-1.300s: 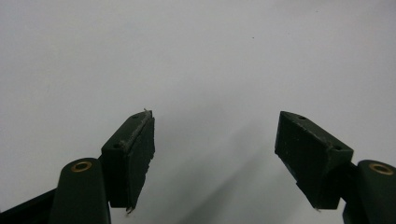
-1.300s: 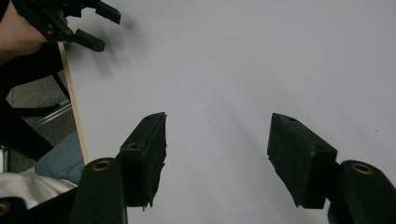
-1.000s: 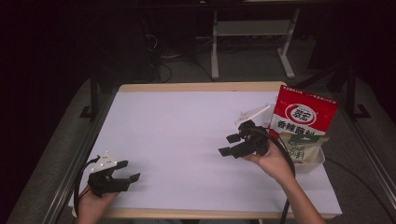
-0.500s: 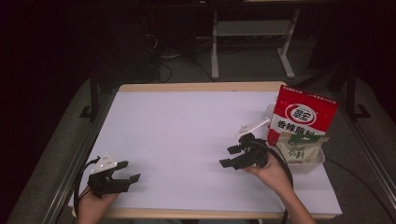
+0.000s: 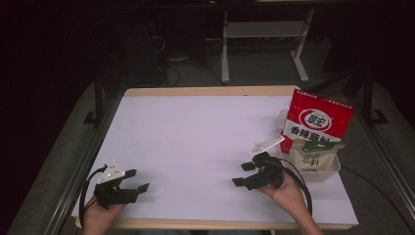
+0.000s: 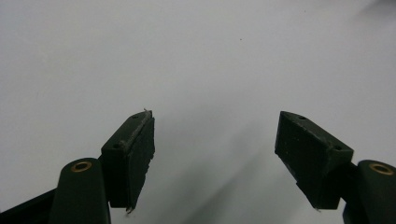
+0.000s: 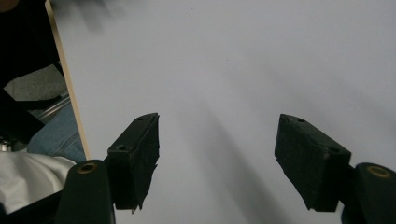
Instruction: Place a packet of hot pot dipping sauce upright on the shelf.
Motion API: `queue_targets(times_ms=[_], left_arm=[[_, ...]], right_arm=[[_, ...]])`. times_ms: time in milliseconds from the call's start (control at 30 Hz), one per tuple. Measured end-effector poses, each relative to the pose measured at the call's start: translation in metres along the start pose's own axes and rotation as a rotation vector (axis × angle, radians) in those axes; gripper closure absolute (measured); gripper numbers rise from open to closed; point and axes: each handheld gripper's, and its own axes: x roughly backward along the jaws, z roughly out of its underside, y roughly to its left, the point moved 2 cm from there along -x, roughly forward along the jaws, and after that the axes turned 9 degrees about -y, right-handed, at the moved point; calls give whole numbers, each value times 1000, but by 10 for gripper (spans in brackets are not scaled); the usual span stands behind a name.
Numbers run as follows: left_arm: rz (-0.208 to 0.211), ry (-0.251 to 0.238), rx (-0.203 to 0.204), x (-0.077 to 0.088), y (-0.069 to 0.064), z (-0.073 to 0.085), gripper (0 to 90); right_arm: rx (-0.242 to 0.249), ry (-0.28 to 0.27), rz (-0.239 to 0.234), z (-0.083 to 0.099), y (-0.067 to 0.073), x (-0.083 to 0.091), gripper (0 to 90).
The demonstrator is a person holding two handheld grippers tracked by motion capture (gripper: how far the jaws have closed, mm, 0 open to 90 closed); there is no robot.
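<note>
My left gripper (image 5: 138, 180) rests low over the white table top (image 5: 195, 137) near the front left corner. It is open and its jaws (image 6: 215, 126) frame only bare white surface. My right gripper (image 5: 243, 174) hovers at the front right, pointing left, a little in front of the bags. It is open, its jaws have just been opening wider, and nothing lies between them (image 7: 217, 128). A red snack bag (image 5: 318, 120) stands upright at the right edge of the table. A smaller beige and green pouch (image 5: 313, 154) leans in front of it.
Both bags sit in a shallow clear tray (image 5: 329, 172) by the right edge. The table's wooden front edge (image 7: 65, 79) and the person's lap (image 7: 56, 140) show beyond it. A metal stand (image 5: 264, 34) and cables lie on the dark floor behind.
My right gripper has come down and toward the front of the table, away from the bags. The left gripper has stayed where it was.
</note>
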Motion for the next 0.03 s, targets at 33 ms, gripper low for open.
queue_targets(times_ms=[33], left_arm=[[1,8,-8,0,0,0,284]], right_arm=[[0,-2,7,1,2,1,286]])
